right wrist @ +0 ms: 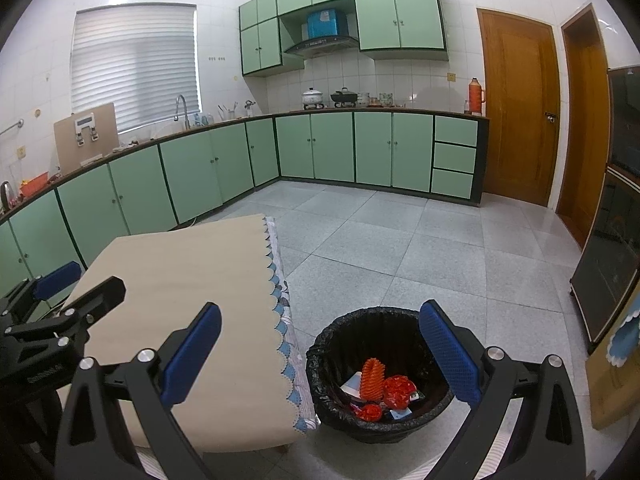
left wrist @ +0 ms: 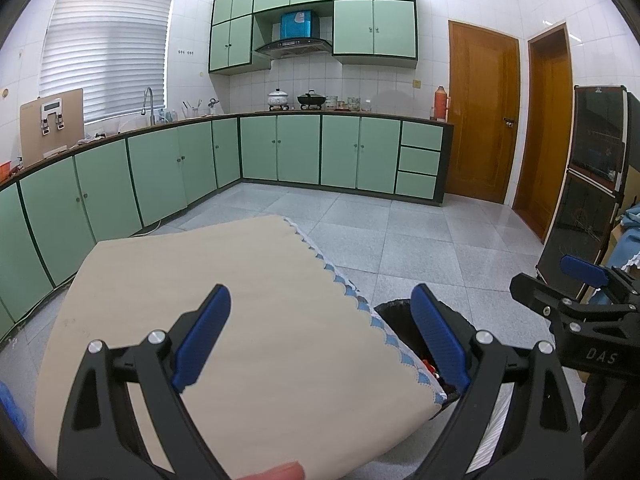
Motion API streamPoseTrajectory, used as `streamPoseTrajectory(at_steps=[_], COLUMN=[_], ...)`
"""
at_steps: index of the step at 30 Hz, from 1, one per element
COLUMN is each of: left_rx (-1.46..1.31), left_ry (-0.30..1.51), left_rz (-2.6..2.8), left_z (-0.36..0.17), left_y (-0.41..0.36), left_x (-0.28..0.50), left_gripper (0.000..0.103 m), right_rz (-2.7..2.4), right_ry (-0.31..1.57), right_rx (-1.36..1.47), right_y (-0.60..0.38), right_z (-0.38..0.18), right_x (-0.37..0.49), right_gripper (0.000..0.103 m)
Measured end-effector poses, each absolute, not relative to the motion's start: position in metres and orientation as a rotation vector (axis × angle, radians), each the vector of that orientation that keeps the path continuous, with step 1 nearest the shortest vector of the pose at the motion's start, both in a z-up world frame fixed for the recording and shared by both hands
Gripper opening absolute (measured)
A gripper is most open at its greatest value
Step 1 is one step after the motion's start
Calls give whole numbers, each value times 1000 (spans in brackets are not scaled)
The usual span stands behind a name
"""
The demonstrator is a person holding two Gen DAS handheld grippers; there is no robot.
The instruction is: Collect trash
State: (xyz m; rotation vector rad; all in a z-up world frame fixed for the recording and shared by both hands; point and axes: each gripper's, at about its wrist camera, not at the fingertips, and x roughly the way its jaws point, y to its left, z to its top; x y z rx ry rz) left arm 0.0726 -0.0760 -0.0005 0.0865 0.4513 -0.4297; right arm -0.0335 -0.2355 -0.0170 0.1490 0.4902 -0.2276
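Observation:
A black-lined trash bin (right wrist: 320, 368) stands on the floor right of a small table with a beige cloth (right wrist: 192, 280). In it lie an orange ridged piece (right wrist: 372, 378), red crumpled wrappers (right wrist: 398, 390) and bits of paper. My right gripper (right wrist: 320, 356) is open and empty, above the bin's left side. My left gripper (left wrist: 320, 336) is open and empty, over the beige tabletop (left wrist: 240, 300); the bin's rim (left wrist: 394, 306) peeks out past the table edge. Each gripper shows in the other's view: the right one (left wrist: 576, 280), the left one (right wrist: 80, 284).
Green base cabinets (right wrist: 320, 148) run along the left and back walls under a counter with a sink, pots and a red thermos (right wrist: 476, 96). Two wooden doors (right wrist: 520, 108) stand at right. A dark glass cabinet (right wrist: 616, 240) is at the far right. Grey tiled floor (right wrist: 420, 248) lies beyond.

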Motion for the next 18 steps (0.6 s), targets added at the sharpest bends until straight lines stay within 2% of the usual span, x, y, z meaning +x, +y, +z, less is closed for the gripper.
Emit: streamPoseTrajectory(at_steps=[18], left_rx=[87], left_ry=[452], left_rz=[-429], left_z=[-2], left_y=[-73], left_x=[73], left_gripper=[88], right_rz=[-227], right_ry=[496], right_rx=[153], right_y=[-236], right_z=[-17], right_x=[-31], right_gripper=[97])
